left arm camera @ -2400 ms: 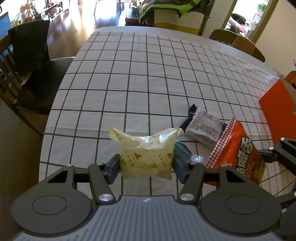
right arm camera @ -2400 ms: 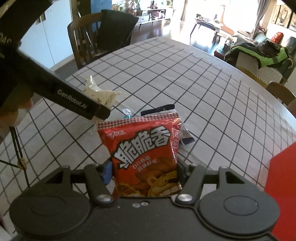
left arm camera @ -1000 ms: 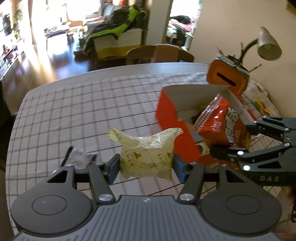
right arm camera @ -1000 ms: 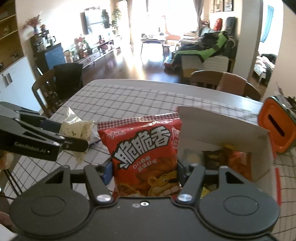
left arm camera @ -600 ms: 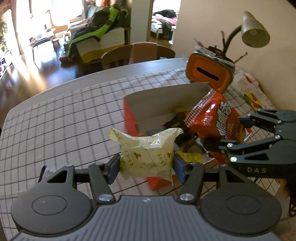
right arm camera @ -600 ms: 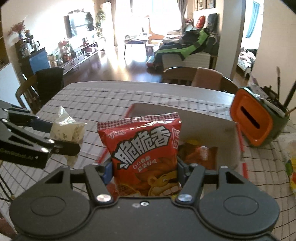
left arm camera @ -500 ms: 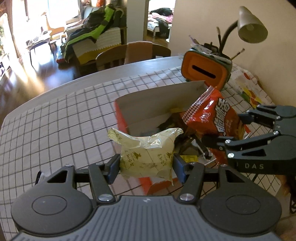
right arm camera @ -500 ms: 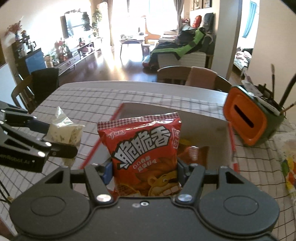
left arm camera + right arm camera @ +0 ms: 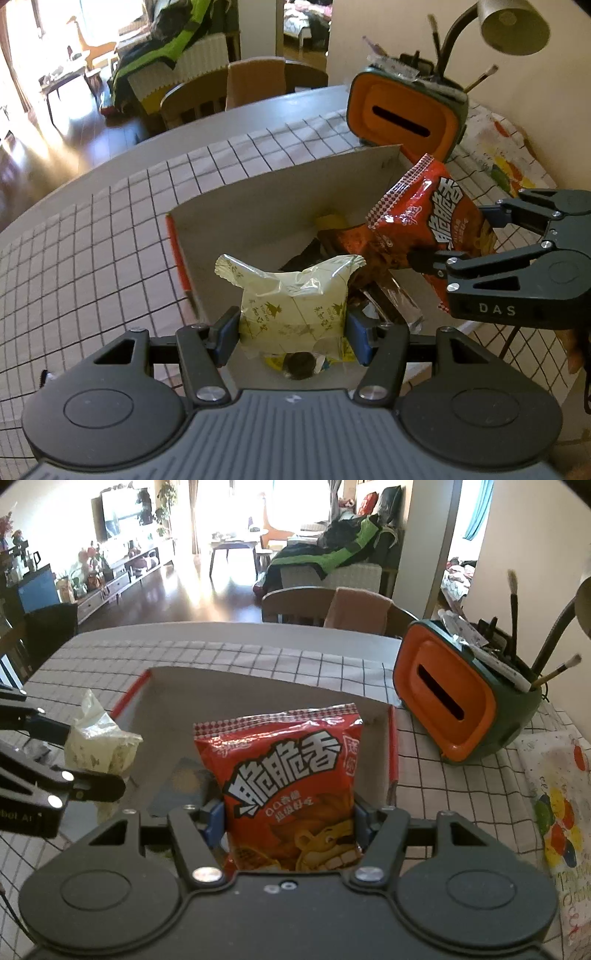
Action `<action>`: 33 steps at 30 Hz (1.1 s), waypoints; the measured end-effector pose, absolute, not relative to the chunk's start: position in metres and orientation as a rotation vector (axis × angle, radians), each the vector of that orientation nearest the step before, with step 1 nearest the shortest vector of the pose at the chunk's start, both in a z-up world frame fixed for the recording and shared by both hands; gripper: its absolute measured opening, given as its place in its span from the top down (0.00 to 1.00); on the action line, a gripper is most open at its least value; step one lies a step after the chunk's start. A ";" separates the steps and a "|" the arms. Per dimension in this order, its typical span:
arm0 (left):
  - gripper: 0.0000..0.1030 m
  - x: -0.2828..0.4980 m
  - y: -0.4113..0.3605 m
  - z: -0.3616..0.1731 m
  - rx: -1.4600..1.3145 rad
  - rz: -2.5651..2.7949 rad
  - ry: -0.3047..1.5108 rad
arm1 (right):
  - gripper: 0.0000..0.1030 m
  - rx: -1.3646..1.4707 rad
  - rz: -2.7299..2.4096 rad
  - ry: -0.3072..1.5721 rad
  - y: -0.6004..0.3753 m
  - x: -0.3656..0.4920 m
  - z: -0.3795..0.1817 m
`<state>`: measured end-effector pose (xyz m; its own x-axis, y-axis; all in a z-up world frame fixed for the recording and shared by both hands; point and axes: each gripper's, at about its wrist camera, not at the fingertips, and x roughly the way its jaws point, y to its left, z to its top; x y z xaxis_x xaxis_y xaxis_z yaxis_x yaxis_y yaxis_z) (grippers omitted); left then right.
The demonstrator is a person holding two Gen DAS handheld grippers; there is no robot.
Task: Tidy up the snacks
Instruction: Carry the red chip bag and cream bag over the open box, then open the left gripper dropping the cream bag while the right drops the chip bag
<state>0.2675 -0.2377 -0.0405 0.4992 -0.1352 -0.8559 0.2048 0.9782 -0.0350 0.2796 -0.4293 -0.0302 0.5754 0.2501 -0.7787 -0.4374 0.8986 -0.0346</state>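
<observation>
Two grippers hang over an open cardboard box (image 9: pixel 280 195), each tilted steeply downward and each clamped on a snack. The left gripper (image 9: pixel 291 330) holds a pale yellow wrapped snack (image 9: pixel 295 295) between its blue pads, the packet squeezed at its lower sides and its crimped top edge standing up and away from the camera. It sits above the near left part of the box. The right gripper (image 9: pixel 290 825) grips a red snack bag (image 9: pixel 284 775) with white characters on its front, upright between the pads; in the left wrist view this bag (image 9: pixel 432 225) is carried over the right side of the box, just beside the yellow packet but apart from it.

The box has grey inner walls and a red outer edge, and it stands on a table covered with a white, black-checked tablecloth (image 9: pixel 110 240). Inside lie several other packets: a dark wrapper, a clear shiny one, something yellow near the far wall, and a blue packet (image 9: pixel 184 786) seen in the right wrist view. Their exact kinds are hard to tell.

Beyond the box on the far right stands an orange and green holder (image 9: pixel 454 701) with brushes in it, close to the box's far right corner.
</observation>
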 end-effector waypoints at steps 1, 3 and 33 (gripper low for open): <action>0.42 0.272 -0.240 -0.044 0.072 -0.205 1.040 | 0.38 -0.236 0.407 0.881 -0.430 0.284 -0.033; 0.42 0.279 -0.243 -0.051 0.068 -0.199 1.064 | 0.38 -0.241 0.408 0.898 -0.429 0.292 -0.040; 0.40 0.327 -0.261 -0.114 0.089 -0.174 1.258 | 0.36 -0.294 0.481 0.979 -0.415 0.320 -0.066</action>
